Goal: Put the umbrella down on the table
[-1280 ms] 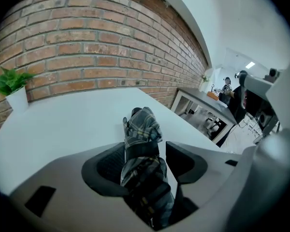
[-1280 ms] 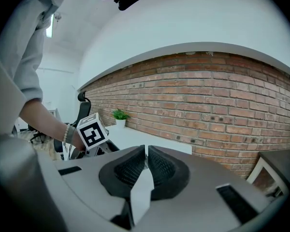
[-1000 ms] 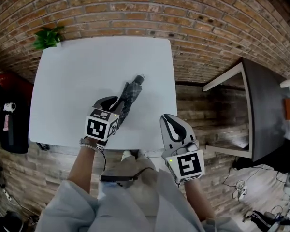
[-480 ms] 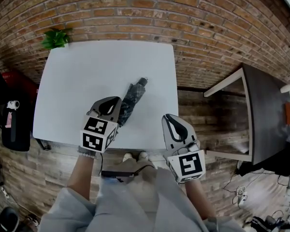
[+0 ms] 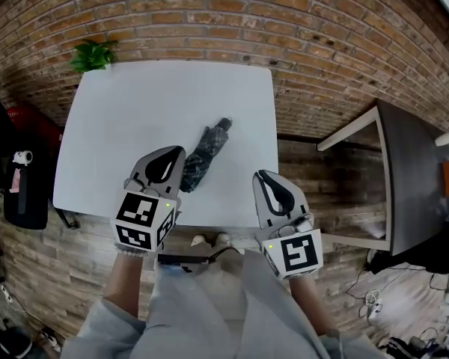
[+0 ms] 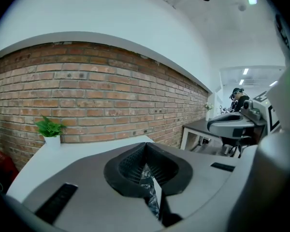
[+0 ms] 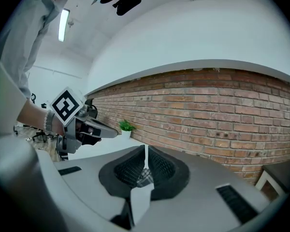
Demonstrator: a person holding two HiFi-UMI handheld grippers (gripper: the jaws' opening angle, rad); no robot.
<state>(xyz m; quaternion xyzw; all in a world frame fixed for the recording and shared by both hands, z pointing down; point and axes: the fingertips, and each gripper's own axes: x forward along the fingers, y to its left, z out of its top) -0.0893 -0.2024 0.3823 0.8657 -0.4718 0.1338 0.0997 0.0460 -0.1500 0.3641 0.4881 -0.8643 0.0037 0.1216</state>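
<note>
The dark folded umbrella (image 5: 202,159) lies flat on the white table (image 5: 135,103), pointing away toward the brick wall. My left gripper (image 5: 181,150) hovers above its near end, shut with nothing in it and clear of the fabric. Through the closed jaws in the left gripper view (image 6: 146,145) a strip of the umbrella (image 6: 150,190) shows below. My right gripper (image 5: 260,175) hangs past the table's near right corner, shut and empty. In the right gripper view (image 7: 145,148) a bit of patterned fabric, probably the umbrella (image 7: 144,177), shows below, and the left gripper (image 7: 111,132) shows at the left.
A small potted plant (image 5: 93,54) stands at the table's far left corner. A dark side table (image 5: 411,170) with white legs stands to the right. A brick wall runs behind, and wooden floor lies below the near edge.
My left gripper has come off the umbrella's near end, closed its jaws, and risen toward me. The umbrella stays lying on the table. The right gripper has barely shifted.
</note>
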